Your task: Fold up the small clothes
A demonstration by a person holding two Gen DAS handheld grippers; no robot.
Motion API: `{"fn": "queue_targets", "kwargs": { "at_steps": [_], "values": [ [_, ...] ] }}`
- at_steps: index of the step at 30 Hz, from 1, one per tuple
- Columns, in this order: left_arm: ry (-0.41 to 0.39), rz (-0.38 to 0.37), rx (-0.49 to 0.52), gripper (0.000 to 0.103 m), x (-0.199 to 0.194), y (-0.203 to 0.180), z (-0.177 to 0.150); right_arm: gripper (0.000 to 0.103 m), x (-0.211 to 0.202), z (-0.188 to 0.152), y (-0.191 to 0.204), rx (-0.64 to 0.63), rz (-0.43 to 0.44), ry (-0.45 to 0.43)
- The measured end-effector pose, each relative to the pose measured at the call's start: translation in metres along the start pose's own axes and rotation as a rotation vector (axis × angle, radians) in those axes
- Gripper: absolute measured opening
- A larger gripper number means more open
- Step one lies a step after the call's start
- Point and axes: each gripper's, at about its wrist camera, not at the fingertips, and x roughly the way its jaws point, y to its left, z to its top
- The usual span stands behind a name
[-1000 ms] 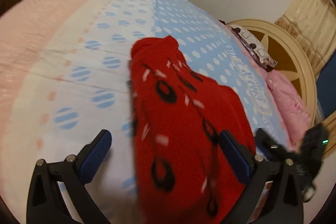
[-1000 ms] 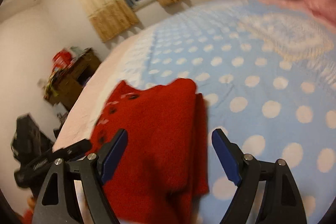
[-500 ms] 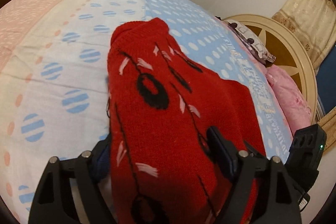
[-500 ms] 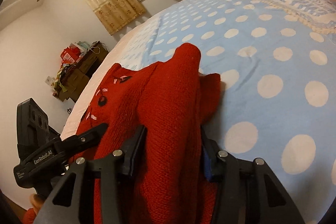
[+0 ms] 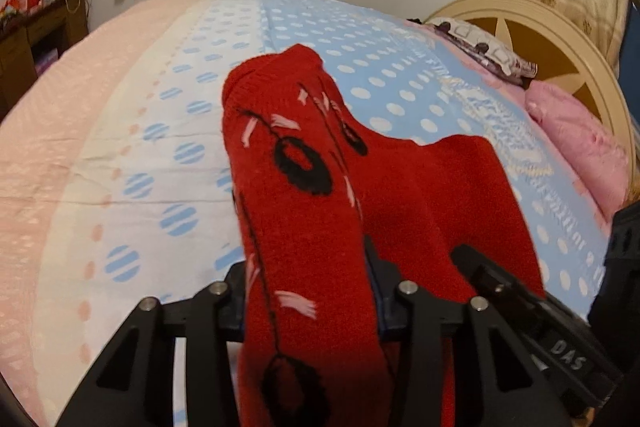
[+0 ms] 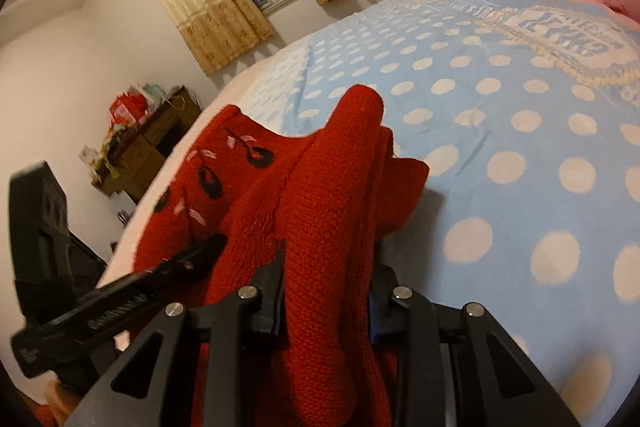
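Item: red sweater [image 5: 320, 187], on bed [image 5: 120, 147], near edge pinched in left tool [image 5: 310, 303] and right tool [image 6: 326, 287] (both clamped). Advised: lift level, edges aligned.

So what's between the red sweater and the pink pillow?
Only bedspread, blue with white dots and a lettered border; nothing else lies between red sweater and pink pillow, in the left wrist view.

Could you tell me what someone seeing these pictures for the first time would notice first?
The bright red knitted garment with black and pink embroidery fills the middle of both views, bunched and pinched in the left gripper and the right gripper. Under it spreads the blue bedspread with white dots. At the far end stands a cream round headboard, with a pink pillow before it.
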Motion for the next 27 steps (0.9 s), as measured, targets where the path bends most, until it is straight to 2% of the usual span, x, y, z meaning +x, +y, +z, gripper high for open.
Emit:
{"fn": "queue_targets", "kwargs": {
  "at_steps": [4, 7, 11, 14, 19, 24, 27],
  "values": [
    [0.018, 0.03, 0.018, 0.044, -0.021, 0.003, -0.015, 0.03, -0.022, -0.014, 0.015, 0.026, 0.041, 0.007],
    [0.08, 0.064, 0.022, 0.044, -0.035, 0.011, -0.032, 0.03, -0.032, -0.035, 0.026, 0.051, 0.078, 0.071],
    [0.112, 0.086, 0.016, 0.044, -0.05, 0.022, -0.058, 0.03, -0.04, -0.068, 0.035, 0.061, 0.113, 0.124],
    [0.09, 0.098, 0.022, 0.046, -0.061, 0.021, -0.069, 0.03, -0.048, -0.081, 0.043, 0.039, 0.1, 0.112],
    [0.066, 0.118, 0.029, 0.047, -0.059, 0.018, -0.072, 0.03, -0.045, -0.089, 0.051, -0.04, 0.019, 0.104],
    [0.034, 0.179, 0.078, 0.05, -0.053, 0.008, -0.073, 0.03, -0.038, -0.092, 0.043, -0.04, -0.008, 0.103],
    [0.021, 0.19, 0.081, 0.05, -0.054, 0.008, -0.075, 0.03, -0.037, -0.092, 0.042, -0.028, -0.004, 0.099]
  ]
}}
